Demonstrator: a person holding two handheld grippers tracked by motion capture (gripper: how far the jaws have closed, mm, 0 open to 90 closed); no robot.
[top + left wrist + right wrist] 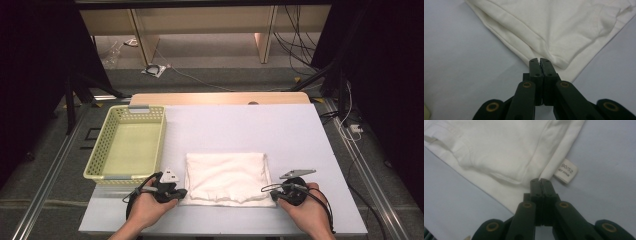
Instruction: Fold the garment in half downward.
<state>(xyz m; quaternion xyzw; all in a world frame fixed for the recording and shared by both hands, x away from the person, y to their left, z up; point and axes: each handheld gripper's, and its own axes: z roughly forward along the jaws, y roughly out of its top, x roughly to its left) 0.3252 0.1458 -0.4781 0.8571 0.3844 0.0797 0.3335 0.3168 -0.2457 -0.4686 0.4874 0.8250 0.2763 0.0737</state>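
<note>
Basket (127, 145) waits at table's (300, 135) left edge. My L gripper (181, 192) & R gripper (267, 191), jaws pinched shut on the near corners of folded white garment (227, 176) lying at table's front-center, probably to lift it evenly w/o unfolding.

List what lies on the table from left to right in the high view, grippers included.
Yellow-green basket → left gripper, at the near left corner of the folded white garment → that garment → right gripper, at its near right corner.
</note>
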